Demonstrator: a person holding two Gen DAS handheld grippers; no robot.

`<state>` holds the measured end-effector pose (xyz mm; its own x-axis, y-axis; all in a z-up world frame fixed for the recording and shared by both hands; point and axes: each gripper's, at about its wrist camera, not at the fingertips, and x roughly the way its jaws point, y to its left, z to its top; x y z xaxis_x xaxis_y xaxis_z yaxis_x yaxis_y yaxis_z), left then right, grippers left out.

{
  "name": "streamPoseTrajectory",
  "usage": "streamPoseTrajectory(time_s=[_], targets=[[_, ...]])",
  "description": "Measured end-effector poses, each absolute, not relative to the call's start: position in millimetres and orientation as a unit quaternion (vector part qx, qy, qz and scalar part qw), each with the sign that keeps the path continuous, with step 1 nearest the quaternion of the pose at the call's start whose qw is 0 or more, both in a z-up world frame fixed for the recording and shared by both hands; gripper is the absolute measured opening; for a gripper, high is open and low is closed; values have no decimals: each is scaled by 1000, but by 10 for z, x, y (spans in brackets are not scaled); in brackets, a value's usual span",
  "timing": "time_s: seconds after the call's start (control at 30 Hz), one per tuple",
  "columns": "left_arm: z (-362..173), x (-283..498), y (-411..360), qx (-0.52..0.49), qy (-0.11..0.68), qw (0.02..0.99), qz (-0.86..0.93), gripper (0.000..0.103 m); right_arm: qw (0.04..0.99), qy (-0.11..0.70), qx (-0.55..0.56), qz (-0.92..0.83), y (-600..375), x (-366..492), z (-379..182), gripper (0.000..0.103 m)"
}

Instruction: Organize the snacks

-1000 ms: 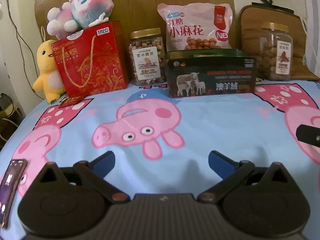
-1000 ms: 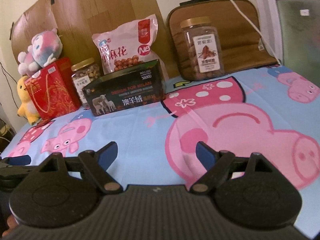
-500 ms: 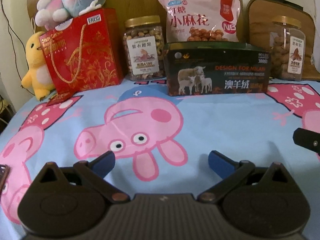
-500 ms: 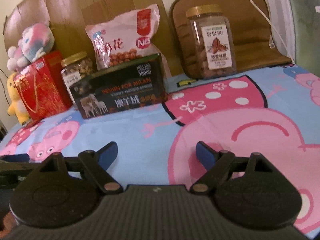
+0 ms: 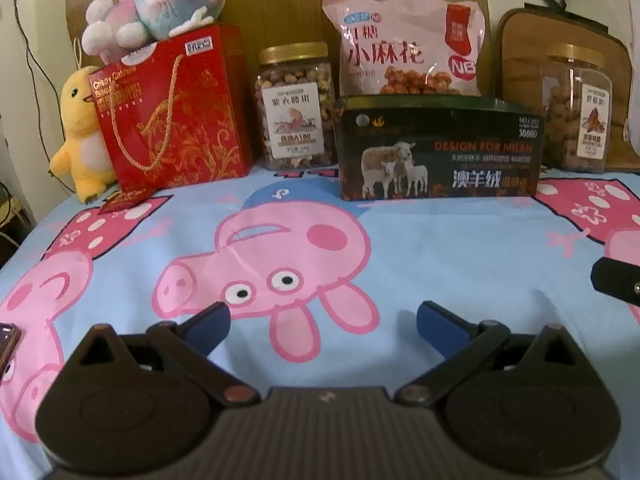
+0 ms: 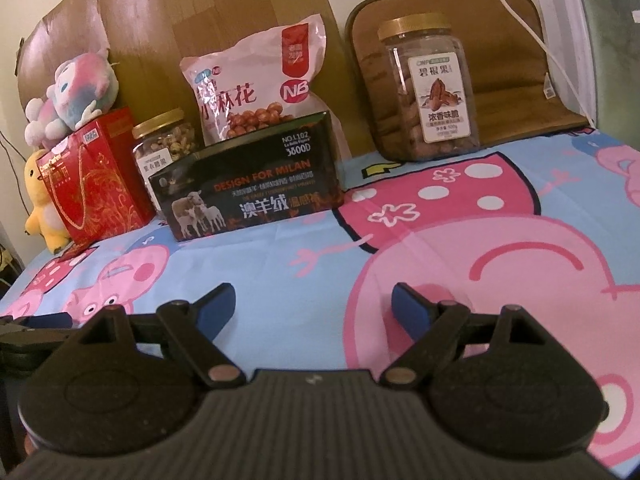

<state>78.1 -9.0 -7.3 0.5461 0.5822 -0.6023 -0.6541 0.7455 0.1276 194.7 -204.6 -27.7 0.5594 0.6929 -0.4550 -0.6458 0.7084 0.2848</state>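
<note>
Snacks line the back of the bed: a red gift bag (image 5: 172, 112), a gold-lidded nut jar (image 5: 295, 108), a pink snack bag (image 5: 408, 48) behind a dark box with sheep on it (image 5: 438, 152), and a pecan jar (image 5: 576, 108) at the right. They also show in the right wrist view: the dark box (image 6: 248, 188), the pink bag (image 6: 260, 84), the pecan jar (image 6: 428, 88). My left gripper (image 5: 322, 326) is open and empty over the sheet, well short of the box. My right gripper (image 6: 314, 306) is open and empty too.
The bed has a blue cartoon-pig sheet (image 5: 460, 248). A pink plush (image 5: 156, 8) sits on the red bag, a yellow duck plush (image 5: 80, 136) beside it. A brown cushion (image 6: 500, 40) leans behind the pecan jar. A phone (image 5: 8, 344) lies at the left edge.
Both grippers have moved forward toward the row of snacks, which now looks larger. Their jaws have stayed open and empty.
</note>
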Motion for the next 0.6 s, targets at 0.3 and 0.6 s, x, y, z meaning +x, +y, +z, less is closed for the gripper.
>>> streamPoseTrajectory(time_s=[0.3, 0.6], targets=[[-49, 720, -132, -49, 302, 881, 361, 103, 883, 269, 57, 380, -2110, 1940, -270, 87], [-48, 696, -163, -46, 292, 882, 367, 103, 883, 266, 62, 382, -2136, 1938, -274, 87]])
